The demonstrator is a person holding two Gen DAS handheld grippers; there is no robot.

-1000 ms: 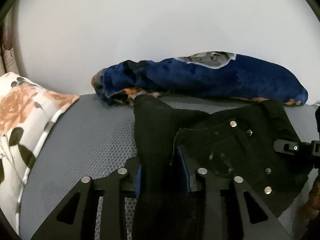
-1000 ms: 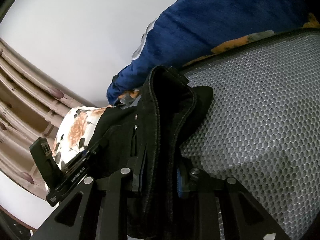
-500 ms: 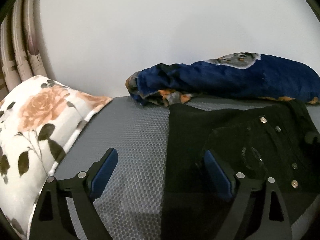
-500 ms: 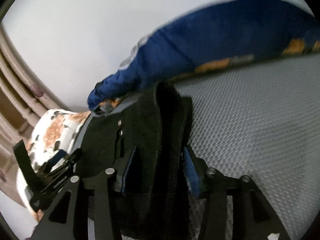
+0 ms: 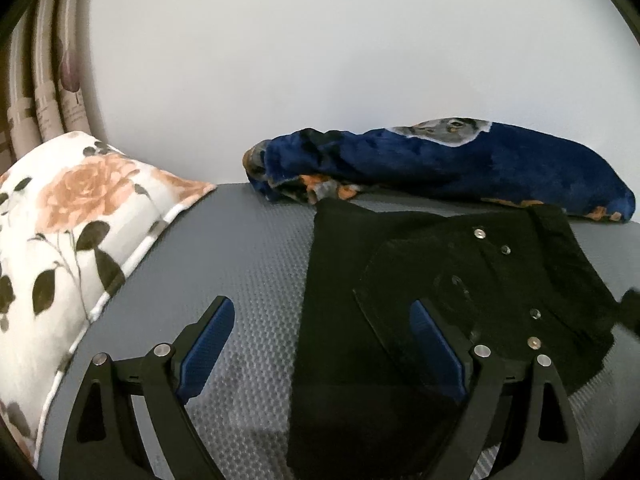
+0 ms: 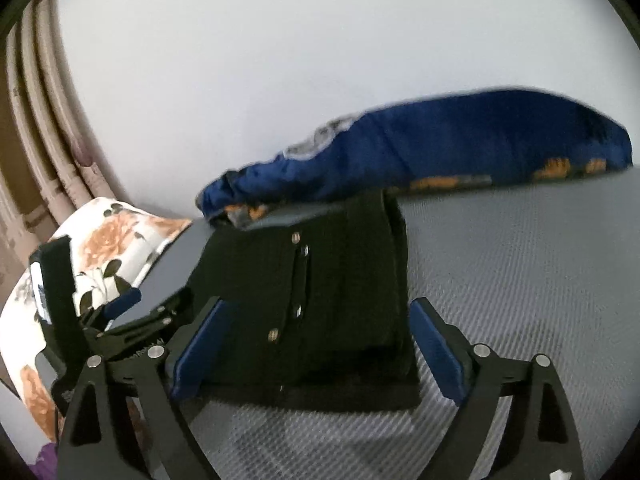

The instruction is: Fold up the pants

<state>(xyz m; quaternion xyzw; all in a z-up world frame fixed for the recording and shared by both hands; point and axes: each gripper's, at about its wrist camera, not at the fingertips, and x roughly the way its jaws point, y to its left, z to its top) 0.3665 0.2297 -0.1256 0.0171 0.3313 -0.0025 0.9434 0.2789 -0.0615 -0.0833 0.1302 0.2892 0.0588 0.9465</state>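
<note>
Black pants (image 5: 420,280) with metal buttons lie folded on the grey mesh bed surface (image 5: 240,264). My left gripper (image 5: 320,320) is open and empty, its right finger over the pants' left part and its left finger over bare mesh. In the right wrist view the pants (image 6: 320,292) lie as a flat folded stack. My right gripper (image 6: 316,320) is open and empty, its fingers on either side of the stack's near edge. The left gripper (image 6: 120,308) shows at the left of that view.
A rolled blue blanket (image 5: 440,164) lies along the white wall just behind the pants, also in the right wrist view (image 6: 440,152). A floral pillow (image 5: 72,216) lies at the left. Curtains (image 5: 40,92) hang at the far left.
Both grippers opened and let go of the pants, which now lie flat on the bed. Both grippers drew back a little.
</note>
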